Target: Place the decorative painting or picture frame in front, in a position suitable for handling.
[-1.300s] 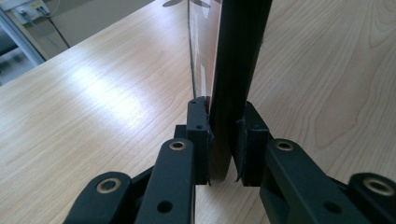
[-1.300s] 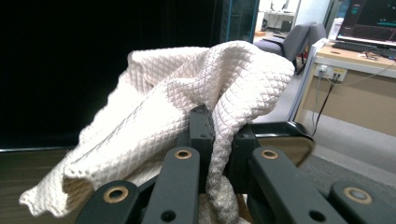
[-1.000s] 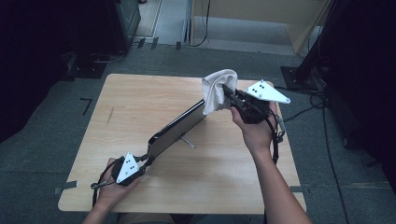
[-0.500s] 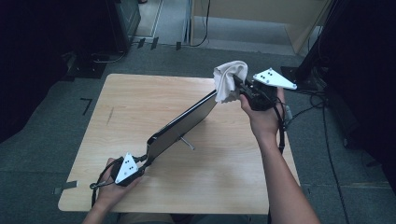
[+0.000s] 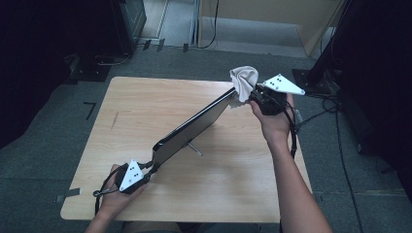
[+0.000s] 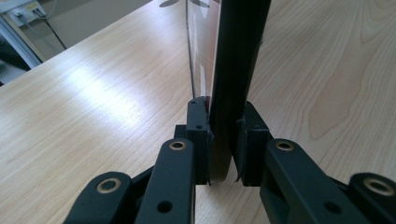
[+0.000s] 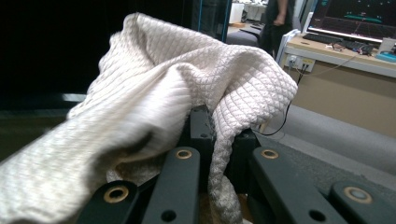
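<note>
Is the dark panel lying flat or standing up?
Standing on edge: the dark panel rises off the table, clamped by the left tongs.

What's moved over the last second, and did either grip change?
The right gripper, shut on the cloth, slid along the tablet up to its far top corner, toward the table's far right. The left gripper stayed clamped on the tablet's near corner; the tablet kept its tilt.
</note>
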A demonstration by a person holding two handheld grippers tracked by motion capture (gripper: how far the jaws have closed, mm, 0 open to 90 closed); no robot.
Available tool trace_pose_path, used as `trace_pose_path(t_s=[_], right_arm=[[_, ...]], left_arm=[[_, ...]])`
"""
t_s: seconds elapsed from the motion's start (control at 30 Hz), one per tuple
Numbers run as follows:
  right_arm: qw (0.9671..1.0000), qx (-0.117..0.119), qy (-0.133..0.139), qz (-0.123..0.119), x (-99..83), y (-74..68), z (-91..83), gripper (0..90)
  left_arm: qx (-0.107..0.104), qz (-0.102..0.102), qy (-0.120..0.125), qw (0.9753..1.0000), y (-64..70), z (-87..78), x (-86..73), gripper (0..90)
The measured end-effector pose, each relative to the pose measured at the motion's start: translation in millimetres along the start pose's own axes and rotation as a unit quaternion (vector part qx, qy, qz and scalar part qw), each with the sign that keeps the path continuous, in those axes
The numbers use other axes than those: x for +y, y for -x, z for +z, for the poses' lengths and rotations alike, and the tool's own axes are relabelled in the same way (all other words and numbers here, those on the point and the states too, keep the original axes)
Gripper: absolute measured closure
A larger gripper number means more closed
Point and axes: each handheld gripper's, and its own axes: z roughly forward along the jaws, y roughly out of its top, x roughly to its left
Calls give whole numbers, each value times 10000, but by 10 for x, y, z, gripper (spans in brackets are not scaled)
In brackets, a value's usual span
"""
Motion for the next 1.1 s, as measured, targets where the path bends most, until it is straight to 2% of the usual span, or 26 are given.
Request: trace_pose_path(t_s=[0.13, 0.3, 0.43, 0.73, 1.1], right_arm=[[9998, 141, 9, 134, -132, 41, 72, 847], [9996, 245, -73, 86, -340, 37, 188, 847], [9992, 314, -79, 222, -467, 34, 264, 847], [9976, 388, -359, 457, -713, 8, 404, 848], [9950, 440, -699, 554, -985, -33, 595, 849]], left_arm=[[-1, 2, 2, 10000, 2, 1, 0, 795], [4, -1, 6, 10000, 5, 2, 0, 796], [9, 13, 1, 10000, 1, 1, 0, 796], [10, 23, 4, 10000, 5, 3, -1, 796], [27, 36, -5, 10000, 10, 3, 0, 797]])
